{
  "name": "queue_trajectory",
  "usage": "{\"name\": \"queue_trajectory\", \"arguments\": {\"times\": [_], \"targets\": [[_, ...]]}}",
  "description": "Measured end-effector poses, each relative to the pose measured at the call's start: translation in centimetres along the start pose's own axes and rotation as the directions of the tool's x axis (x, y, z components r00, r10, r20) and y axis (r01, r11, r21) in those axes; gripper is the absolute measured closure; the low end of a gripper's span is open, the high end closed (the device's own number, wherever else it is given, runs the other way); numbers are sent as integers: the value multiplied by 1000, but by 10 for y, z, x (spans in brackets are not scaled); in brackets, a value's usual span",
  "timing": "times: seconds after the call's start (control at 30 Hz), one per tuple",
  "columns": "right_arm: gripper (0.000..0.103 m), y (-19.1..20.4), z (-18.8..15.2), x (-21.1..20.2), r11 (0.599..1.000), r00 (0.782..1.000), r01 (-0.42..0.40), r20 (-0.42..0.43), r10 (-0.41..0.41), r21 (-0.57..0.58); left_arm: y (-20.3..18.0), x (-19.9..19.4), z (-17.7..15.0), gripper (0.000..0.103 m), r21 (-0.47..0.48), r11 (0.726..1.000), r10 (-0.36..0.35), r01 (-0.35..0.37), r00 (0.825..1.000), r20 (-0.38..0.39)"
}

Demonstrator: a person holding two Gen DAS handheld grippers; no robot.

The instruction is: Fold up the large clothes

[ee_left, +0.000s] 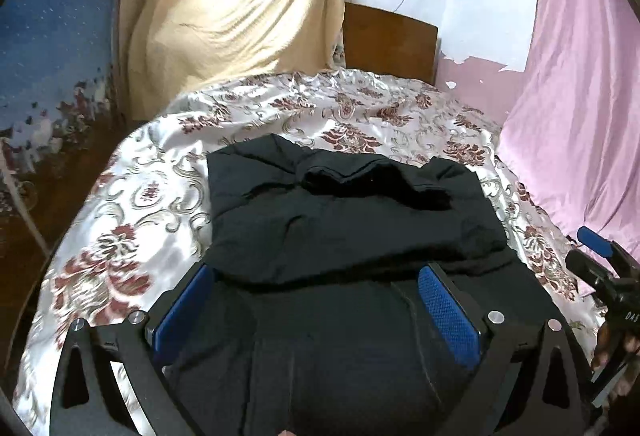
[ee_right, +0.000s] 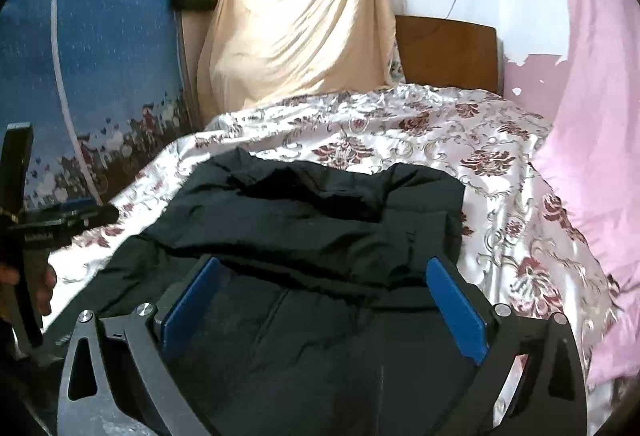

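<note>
Black jacket (ee_left: 340,220) lengthwise on bed (ee_left: 160,172), collar end away from camera.

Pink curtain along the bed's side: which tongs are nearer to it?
Right. The right tongs hover open over the black garment on the side toward the pink curtain; the left tongs sit farther from it, toward the blue wall.

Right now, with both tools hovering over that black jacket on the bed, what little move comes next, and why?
Probably lower the left tool and the right tool onto the near part of the black jacket and close on the fabric. Both are open and gripping nothing, and the jacket lies partly folded and rumpled on the floral bedspread, so another fold seems to need a fresh grip first.
</note>
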State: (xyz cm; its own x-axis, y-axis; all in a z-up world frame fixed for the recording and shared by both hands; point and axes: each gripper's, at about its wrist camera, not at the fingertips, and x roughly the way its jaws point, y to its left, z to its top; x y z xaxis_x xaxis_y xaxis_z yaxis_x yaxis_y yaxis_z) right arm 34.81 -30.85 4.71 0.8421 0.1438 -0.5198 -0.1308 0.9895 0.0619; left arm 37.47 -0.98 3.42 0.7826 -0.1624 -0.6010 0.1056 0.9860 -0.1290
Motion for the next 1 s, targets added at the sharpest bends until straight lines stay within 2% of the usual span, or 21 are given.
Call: {"name": "queue_trajectory", "arguments": {"times": [0.27, 0.53, 0.73, 1.0], "targets": [[2, 12, -14, -62, 998, 999, -32, 39, 30, 58, -32, -66, -24, 0, 32, 999, -21, 20, 999, 41], [2, 33, -42, -110, 999, 999, -31, 10, 31, 9, -47, -116, -53, 0, 66, 997, -31, 28, 998, 47], [2, 51, -63, -143, 999, 1000, -20, -11, 20, -42, -52, -140, -74, 0, 91, 996, -14, 9, 999, 52], [2, 55, -86, -174, 999, 1000, -17, -15, 17, -27, -52, -162, -103, 0, 95, 995, 0, -4, 999, 40]]}}
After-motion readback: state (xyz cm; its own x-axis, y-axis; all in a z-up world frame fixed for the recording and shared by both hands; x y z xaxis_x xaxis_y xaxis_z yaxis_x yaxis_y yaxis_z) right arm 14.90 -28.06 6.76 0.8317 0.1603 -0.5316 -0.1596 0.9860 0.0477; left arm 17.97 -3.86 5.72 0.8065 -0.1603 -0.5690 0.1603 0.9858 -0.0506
